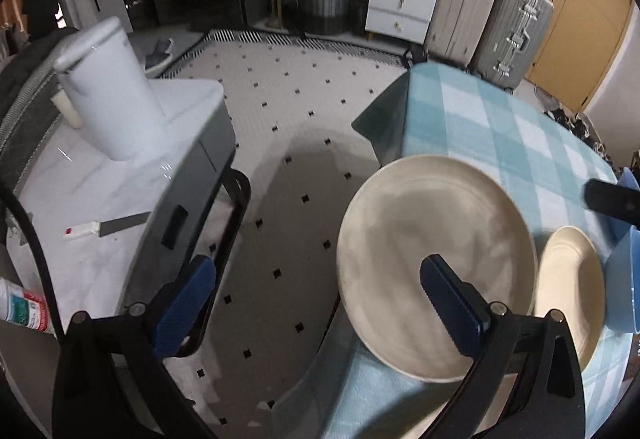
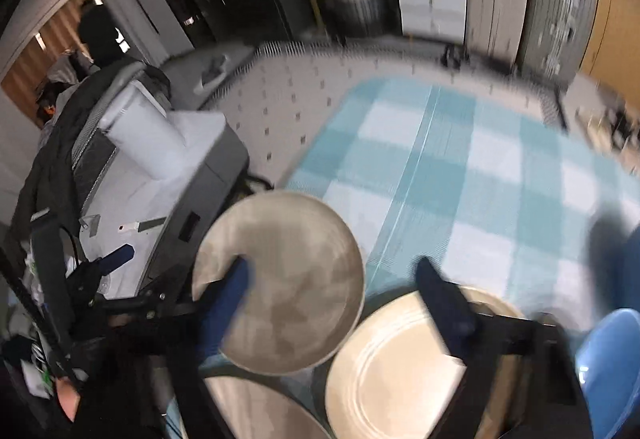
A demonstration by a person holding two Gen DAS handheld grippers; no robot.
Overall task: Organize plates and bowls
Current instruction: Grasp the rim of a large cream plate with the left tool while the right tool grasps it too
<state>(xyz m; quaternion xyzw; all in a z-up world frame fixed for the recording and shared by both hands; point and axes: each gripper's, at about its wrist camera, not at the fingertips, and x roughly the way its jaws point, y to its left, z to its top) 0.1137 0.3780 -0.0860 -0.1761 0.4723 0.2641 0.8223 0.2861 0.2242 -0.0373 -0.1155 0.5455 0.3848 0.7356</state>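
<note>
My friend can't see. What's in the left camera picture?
The open left gripper hovers at a table's edge, one finger over a big beige plate. A smaller cream plate and a blue bowl sit to its right.

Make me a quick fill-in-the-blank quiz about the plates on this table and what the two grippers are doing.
1. The tablecloth is checked in white and ____.
2. The large plate sits at the table's ____, partly overhanging it.
3. The left gripper holds ____, jaws apart.
4. The bowl beside the small plate is ____.

Missing words: blue; edge; nothing; blue
</note>
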